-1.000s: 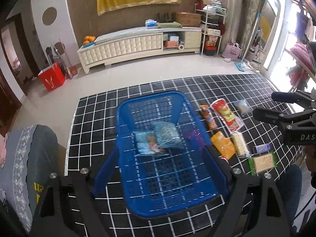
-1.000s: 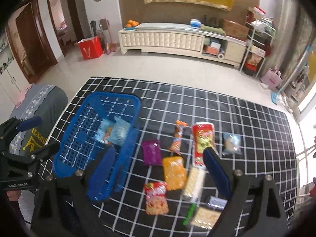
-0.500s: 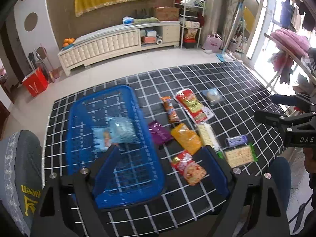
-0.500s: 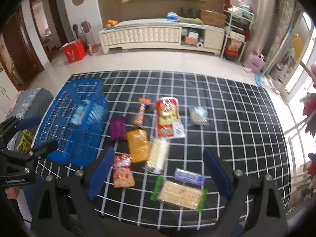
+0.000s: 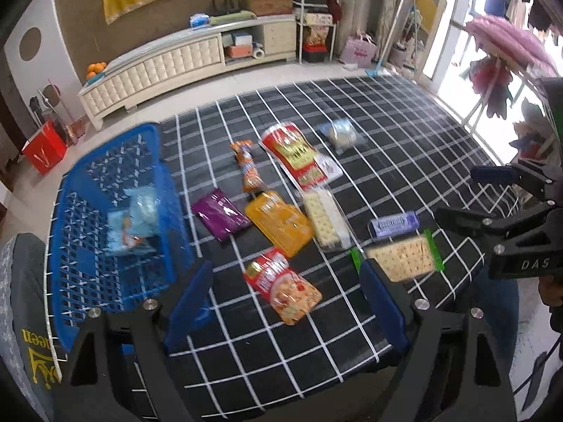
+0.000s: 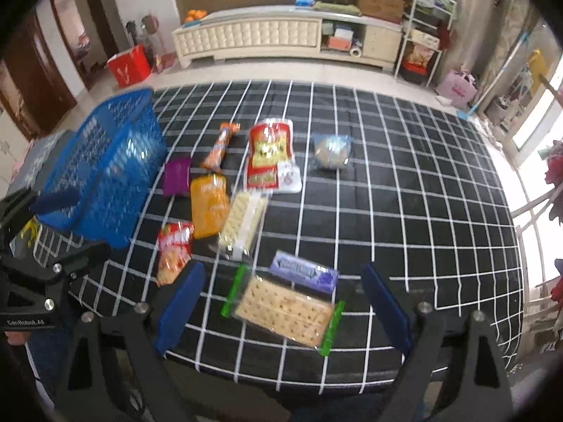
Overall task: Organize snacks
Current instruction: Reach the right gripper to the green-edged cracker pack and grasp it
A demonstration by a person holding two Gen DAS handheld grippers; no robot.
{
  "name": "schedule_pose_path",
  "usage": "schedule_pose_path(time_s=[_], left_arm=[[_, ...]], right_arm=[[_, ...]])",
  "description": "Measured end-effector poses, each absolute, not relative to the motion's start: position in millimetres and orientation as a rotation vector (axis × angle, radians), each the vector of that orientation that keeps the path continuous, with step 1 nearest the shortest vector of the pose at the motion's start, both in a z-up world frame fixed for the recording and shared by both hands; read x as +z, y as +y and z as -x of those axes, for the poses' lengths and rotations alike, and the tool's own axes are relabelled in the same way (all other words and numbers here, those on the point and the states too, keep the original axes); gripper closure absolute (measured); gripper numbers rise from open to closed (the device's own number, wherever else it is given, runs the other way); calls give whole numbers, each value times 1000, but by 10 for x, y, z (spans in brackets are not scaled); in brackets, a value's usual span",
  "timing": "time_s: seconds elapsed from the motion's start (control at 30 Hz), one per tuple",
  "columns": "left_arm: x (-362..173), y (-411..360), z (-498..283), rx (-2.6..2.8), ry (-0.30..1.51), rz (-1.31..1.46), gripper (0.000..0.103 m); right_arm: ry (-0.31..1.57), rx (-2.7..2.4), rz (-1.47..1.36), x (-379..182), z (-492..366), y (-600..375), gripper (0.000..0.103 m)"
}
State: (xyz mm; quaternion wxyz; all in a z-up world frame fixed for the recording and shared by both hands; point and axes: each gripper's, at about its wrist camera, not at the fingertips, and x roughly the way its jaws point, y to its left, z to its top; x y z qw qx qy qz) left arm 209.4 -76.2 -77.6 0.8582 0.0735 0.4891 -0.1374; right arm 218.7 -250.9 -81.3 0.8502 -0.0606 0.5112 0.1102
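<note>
Change: both cameras have swung right since a second ago; the basket, then centred under the left claw, now sits at the left edge of both views, and the cracker pack now lies between the right claw's fingers.

Left view, claw: left gripper [image 5: 286, 299] spread wide, holding nothing, above a red snack bag [image 5: 283, 280].
Left view, basket: blue basket [image 5: 88, 232] on the checked cloth [image 5: 387, 133], with two pale blue packets [image 5: 135, 216] inside.
Left view, snacks: purple pouch [image 5: 220, 213] just right of the basket; orange pack [image 5: 278, 223] and white crackers [image 5: 326, 223] side by side; long red bag [image 5: 299, 156] and orange stick pack [image 5: 248, 165] farther back; clear bun bag [image 5: 339, 133] apart on the right.
Left view, other claw: right gripper [image 5: 492, 197] seen at the right edge, fingers apart.

Right view, claw: right gripper [image 6: 283, 302] spread wide, empty, hovering over the green-edged cracker pack [image 6: 283, 308].
Right view, bar: purple bar [image 6: 304, 271] touching the cracker pack's far edge.
Right view, other snacks: lie between that pack and the basket [image 6: 105, 165], all on the cloth.
Right view, other claw: left gripper [image 6: 45, 232] at the left edge, fingers apart.
</note>
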Motion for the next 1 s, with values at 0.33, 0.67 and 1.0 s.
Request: schedule_pose_path(time_s=[0.33,0.67,1.0], left_arm=[[-1355,-996,-1919,-329,1128,-176,19],[-1772,-1063,-1897,-318,1198,-146,19],[-1952,-1074,-1927,-296,1231,-122,19]], right_arm=[[1177,361,207,-1464,-2094,-2530,10],[1171,498,398,-1813,-2069,-2423,5],[1166,583,544,-2004,-2200,-2380,1]])
